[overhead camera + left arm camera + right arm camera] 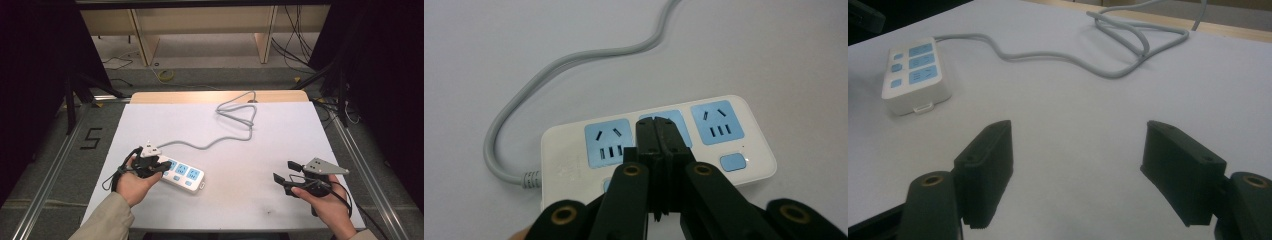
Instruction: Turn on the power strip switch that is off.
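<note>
White table [240,150]: left gripper [657,131] closed, empty, over power strip [569,165] at centre; right gripper [1078,170] open, empty, lower right.

One white power strip [181,174] lies on the table [280,150]. It carries three blue socket panels [608,143], counted in the left gripper view, where the closed jaws cover part of the middle one. Beside the sockets sit small blue buttons [732,162]; three can be counted in the right gripper view. One grey cable [235,116] runs from the strip. Two grippers are on hand: one left gripper [159,165] and one right gripper [284,171].
</note>
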Action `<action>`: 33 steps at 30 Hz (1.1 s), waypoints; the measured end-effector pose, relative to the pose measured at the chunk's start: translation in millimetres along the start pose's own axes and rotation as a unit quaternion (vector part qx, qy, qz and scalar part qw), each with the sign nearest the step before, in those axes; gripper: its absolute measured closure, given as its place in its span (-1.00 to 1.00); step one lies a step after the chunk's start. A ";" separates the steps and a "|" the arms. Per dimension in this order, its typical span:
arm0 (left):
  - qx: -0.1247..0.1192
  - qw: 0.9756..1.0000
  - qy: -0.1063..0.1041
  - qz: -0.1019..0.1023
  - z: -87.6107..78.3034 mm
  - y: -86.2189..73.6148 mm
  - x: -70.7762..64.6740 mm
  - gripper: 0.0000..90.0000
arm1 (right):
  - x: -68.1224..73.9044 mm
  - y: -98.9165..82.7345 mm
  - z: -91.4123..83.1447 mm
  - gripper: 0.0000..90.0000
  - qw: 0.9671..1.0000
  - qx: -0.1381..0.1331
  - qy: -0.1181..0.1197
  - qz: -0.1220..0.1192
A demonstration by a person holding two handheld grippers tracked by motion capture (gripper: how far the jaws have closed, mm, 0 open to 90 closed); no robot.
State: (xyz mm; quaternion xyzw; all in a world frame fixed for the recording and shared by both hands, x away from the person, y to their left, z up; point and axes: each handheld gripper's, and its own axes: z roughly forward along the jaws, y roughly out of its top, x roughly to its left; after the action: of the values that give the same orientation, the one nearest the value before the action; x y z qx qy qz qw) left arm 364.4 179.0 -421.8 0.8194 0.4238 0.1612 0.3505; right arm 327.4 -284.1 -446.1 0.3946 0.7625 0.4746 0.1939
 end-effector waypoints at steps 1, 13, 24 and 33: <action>0.002 1.000 -0.001 -0.001 0.7 0.5 0.1 1.00 | 0.0 -0.1 0.0 -0.36 1.000 0.001 0.000 0.000; 0.017 1.000 0.001 0.005 7.0 6.6 -0.3 1.00 | 0.2 -0.2 0.5 -0.36 1.000 0.004 0.000 0.001; 0.040 0.999 -0.003 0.010 12.6 8.4 -1.6 1.00 | 0.2 -0.3 0.5 -0.36 1.000 0.004 0.000 0.000; 0.060 0.998 -0.008 0.016 17.3 8.7 -4.8 1.00 | 0.3 -0.4 0.5 -0.36 1.000 0.004 0.000 0.001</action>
State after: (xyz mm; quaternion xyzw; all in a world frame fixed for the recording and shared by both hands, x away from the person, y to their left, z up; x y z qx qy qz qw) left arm 376.4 164.2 -427.6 0.8469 0.4170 0.1339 0.3015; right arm 327.4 -283.6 -446.7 0.3956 0.7642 0.4720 0.1919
